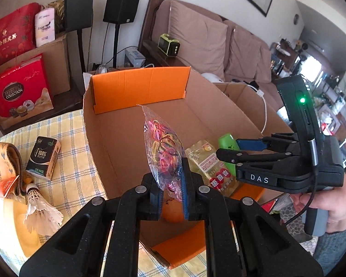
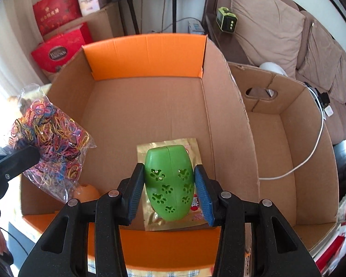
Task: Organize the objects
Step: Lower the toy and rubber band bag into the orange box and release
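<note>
My left gripper (image 1: 173,184) is shut on a clear bag of coloured rubber bands (image 1: 161,147), held up over the near left wall of the cardboard box (image 1: 117,143). From the right wrist view the bag (image 2: 50,138) hangs at the box's left wall (image 2: 64,106). My right gripper (image 2: 169,189) is shut on a green plastic case with paw-print holes (image 2: 170,180), inside the box and just above a gold foil packet (image 2: 154,221) on the box floor. In the left wrist view the right gripper (image 1: 230,150) comes in from the right with the green case (image 1: 227,142) between its fingers.
An orange rounded object (image 2: 86,192) lies in the box's near left corner. A second open cardboard box (image 2: 288,150) with a white cable stands to the right. On the checked tablecloth (image 1: 69,161) lie a tissue pack (image 1: 43,158), a shuttlecock (image 1: 41,212) and a folded cloth. A sofa stands behind.
</note>
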`<state>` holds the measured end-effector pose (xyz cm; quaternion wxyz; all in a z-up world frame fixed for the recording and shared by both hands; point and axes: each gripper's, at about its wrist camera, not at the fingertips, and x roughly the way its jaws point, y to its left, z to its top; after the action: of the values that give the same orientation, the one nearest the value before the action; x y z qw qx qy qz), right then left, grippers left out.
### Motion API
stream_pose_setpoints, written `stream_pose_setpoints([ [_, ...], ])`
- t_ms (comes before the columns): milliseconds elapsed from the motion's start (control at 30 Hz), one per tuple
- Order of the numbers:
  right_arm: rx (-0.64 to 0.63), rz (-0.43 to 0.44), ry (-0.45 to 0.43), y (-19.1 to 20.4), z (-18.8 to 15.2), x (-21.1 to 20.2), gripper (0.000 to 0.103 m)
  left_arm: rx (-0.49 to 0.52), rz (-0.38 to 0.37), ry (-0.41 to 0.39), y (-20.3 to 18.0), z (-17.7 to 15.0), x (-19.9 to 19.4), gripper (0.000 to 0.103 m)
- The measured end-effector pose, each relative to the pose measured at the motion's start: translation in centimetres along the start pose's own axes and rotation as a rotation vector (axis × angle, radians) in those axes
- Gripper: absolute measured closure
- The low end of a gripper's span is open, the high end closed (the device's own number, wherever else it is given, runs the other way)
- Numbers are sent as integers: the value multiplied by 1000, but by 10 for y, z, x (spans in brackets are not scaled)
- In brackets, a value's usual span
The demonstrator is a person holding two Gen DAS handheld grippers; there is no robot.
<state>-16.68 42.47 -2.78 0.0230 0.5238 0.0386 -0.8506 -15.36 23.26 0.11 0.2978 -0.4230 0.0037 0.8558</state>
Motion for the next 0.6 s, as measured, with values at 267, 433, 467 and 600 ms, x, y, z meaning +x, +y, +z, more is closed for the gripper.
stream_pose_setpoints([
  [267, -21, -37, 52, 1, 1, 24, 58, 25, 18, 76, -6, -5, 23, 91],
  [433, -25, -43, 64, 1, -1, 31, 58, 28, 37, 124, -7, -10, 33, 76],
  [467, -22, -45, 55, 1, -1, 30, 56, 22, 41, 132, -6, -11, 33, 68],
  [600, 3, -31, 1, -1, -3, 17, 45, -12, 11, 102, 0, -10, 24, 48],
])
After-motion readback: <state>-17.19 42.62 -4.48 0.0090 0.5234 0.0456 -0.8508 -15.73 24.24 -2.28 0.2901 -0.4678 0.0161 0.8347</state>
